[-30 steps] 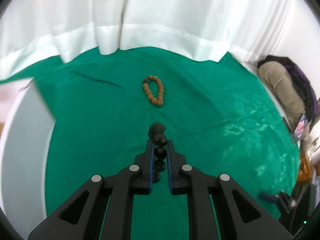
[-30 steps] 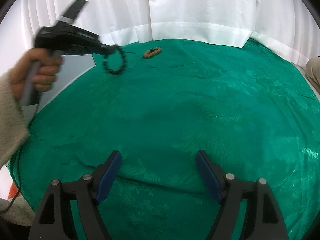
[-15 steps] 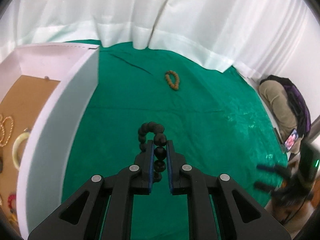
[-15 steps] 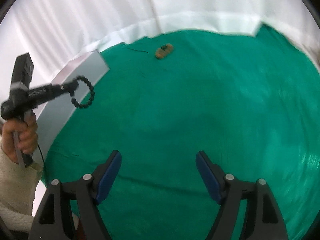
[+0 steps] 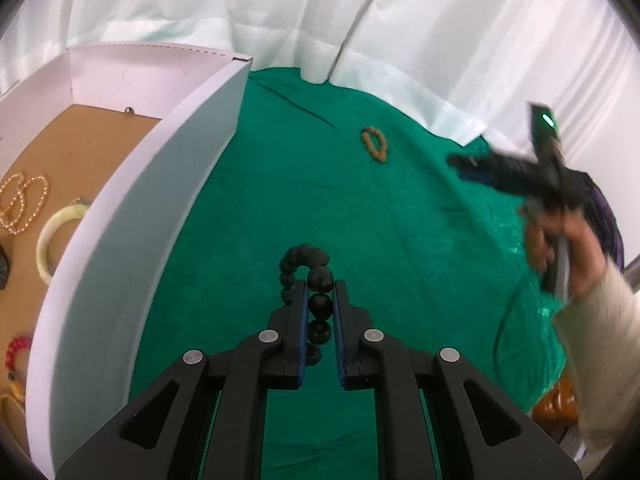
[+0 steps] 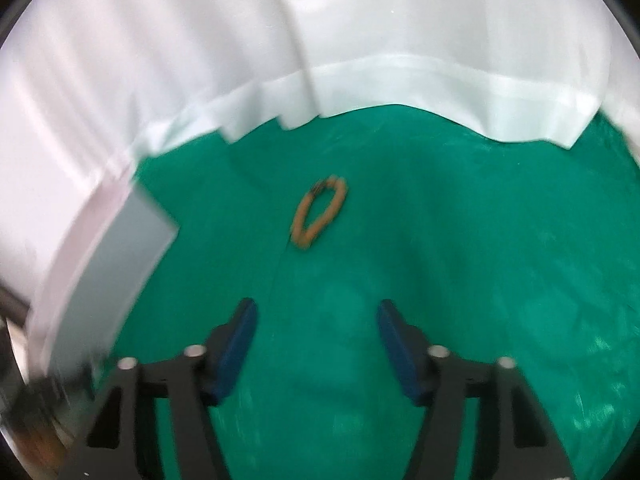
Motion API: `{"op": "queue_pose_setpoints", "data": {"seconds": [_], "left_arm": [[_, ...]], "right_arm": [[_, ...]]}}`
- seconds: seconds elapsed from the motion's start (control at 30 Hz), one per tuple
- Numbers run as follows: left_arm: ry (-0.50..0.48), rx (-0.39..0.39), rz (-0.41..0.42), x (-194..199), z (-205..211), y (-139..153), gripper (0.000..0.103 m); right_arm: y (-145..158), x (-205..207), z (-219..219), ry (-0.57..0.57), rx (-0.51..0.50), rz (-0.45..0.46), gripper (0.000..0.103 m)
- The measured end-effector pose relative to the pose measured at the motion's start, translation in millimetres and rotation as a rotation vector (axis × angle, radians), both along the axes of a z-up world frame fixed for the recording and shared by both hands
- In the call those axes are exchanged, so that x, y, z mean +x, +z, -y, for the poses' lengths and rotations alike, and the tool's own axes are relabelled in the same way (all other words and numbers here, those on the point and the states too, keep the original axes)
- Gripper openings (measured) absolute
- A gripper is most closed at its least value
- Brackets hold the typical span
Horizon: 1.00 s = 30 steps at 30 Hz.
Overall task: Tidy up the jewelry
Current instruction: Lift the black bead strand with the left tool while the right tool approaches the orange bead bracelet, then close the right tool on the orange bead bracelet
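In the left wrist view, we see our left tool (image 5: 320, 292) clenched on a black bead bracelet (image 5: 306, 266), its loop hanging over the green cloth (image 5: 320, 200) of the desk, just beside the white box (image 5: 132, 216). Inside the box lie a pearl strand (image 5: 24, 200), a pale bangle (image 5: 52, 240) and a red bead piece (image 5: 16, 350). A brown bead bracelet (image 5: 374, 144) rests farther off on the cloth, near the white curtain (image 5: 360, 20). Our right hand (image 5: 568, 248) shows blurred at the right.

In the right wrist view, our right tool (image 6: 316, 320) is closing with nothing between its pads, above the cloth and short of the brown bracelet (image 6: 320, 212).
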<state>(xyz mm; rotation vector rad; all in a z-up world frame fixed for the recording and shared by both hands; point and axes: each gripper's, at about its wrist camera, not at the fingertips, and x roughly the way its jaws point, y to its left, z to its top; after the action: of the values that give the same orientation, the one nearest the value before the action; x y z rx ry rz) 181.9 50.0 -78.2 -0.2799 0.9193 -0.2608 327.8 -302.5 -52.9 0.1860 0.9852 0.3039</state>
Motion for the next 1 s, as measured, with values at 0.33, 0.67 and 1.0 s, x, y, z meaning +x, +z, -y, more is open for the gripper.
{"op": "queue_pose_setpoints", "data": {"seconds": [0.33, 0.67, 1.0], "left_arm": [[0.041, 0.076, -0.012, 12, 3, -7, 0.009], [0.044, 0.168, 0.006, 13, 8, -6, 0.009], [0.042, 0.137, 0.038, -7, 7, 13, 0.009]], "right_arm": [[-49, 107, -76, 0.050, -0.303, -0.050, 0.042], [-56, 97, -91, 0.063, -0.349, -0.084, 0.023], [-16, 22, -71, 0.127, -0.142, -0.107, 0.000]]}}
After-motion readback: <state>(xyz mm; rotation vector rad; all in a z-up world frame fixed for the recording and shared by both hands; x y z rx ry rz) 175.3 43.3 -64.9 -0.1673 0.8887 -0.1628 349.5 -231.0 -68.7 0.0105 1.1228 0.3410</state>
